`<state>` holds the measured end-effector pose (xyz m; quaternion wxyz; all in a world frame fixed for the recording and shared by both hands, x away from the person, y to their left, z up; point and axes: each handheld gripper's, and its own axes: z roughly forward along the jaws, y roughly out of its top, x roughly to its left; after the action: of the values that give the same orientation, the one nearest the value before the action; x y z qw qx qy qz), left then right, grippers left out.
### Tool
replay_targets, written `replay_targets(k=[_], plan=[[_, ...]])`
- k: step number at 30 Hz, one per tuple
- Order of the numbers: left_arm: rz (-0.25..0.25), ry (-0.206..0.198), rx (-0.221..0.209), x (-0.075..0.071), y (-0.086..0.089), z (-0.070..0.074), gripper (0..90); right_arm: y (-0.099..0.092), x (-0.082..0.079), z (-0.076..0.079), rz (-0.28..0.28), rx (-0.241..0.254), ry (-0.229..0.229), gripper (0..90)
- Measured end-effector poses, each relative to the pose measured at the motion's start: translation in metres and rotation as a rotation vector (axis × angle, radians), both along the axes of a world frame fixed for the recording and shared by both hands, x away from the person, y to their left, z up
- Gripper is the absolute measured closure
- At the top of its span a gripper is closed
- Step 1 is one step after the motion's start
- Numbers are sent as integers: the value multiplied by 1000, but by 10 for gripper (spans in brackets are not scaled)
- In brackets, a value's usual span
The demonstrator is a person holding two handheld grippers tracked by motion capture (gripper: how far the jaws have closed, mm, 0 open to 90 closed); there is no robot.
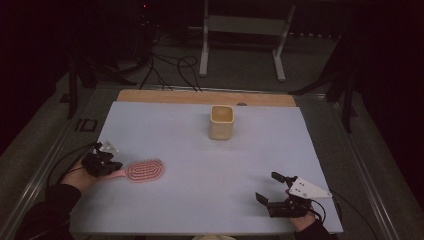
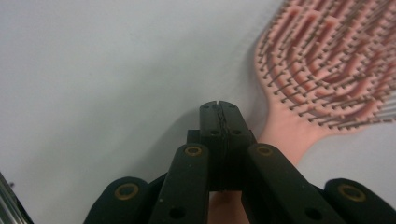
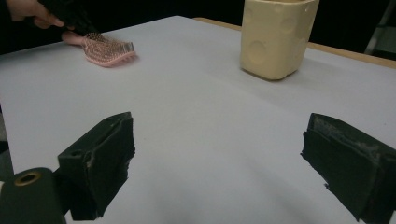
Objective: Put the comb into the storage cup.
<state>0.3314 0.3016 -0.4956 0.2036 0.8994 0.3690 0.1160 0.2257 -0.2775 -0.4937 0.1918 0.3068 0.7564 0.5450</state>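
Observation:
A pink hairbrush (image 1: 145,170) lies bristles up at the left of the pale mat, its handle pointing left. My left gripper (image 1: 116,167) sits over that handle. In the left gripper view its jaws (image 2: 219,109) are pressed together with nothing between the tips, and the brush (image 2: 327,60) spreads out to the right, its handle running under them. At the near right, my right gripper (image 1: 266,186) rests on the mat with its fingers (image 3: 100,158) wide apart and nothing between them. The right gripper view has the brush (image 3: 107,51) far off at the left.
A cream square cup (image 1: 221,121) stands upright at the mat's far middle, also seen in the right gripper view (image 3: 275,37). A wooden strip (image 1: 200,96) borders the far edge. A metal stand (image 1: 240,45) and cables (image 1: 170,65) lie on the floor beyond.

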Motion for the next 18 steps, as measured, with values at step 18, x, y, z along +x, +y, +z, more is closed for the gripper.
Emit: replay_targets(k=[18], plan=[[-39,42,17,-36,-8,2,900,1,1,-1,1,-5,8,87]])
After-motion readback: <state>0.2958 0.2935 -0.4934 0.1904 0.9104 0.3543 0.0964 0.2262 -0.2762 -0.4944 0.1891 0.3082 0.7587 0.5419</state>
